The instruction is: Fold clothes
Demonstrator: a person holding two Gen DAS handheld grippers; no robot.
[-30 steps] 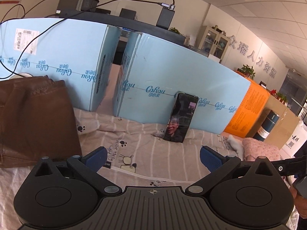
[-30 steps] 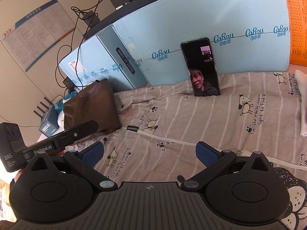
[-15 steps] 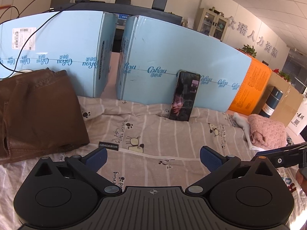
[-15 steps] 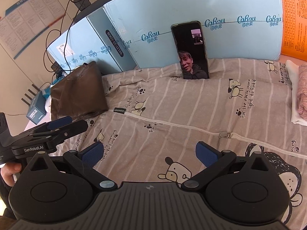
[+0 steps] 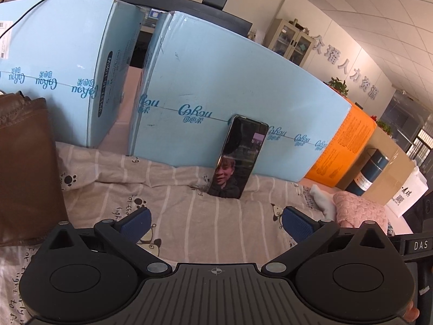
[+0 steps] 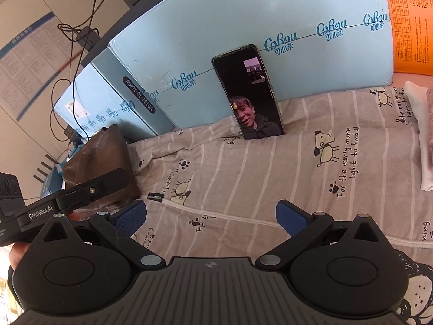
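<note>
I hold both tools over the bed with nothing in them. The left gripper has its fingers spread wide apart, and the right gripper is spread just the same; only the striped sheet shows between each pair of pads.

The clothes lie at the two ends of the bed. The brown garment sits at the far left, already a flat folded-looking slab, just beside the blue boxes. From the right wrist view it lies left of my left tool, which crosses in front of it. The pink knit lies at the right, partly on a white cloth, near the orange box. A phone leans upright on the blue boxes, far centre, between the two piles.

I judge the pink knit to be the next piece. It lies right of both tools, so my right gripper is the nearer one. Its long axis seems to run near-to-far in the right wrist view, though only its edge shows there, so I cannot be sure.
</note>
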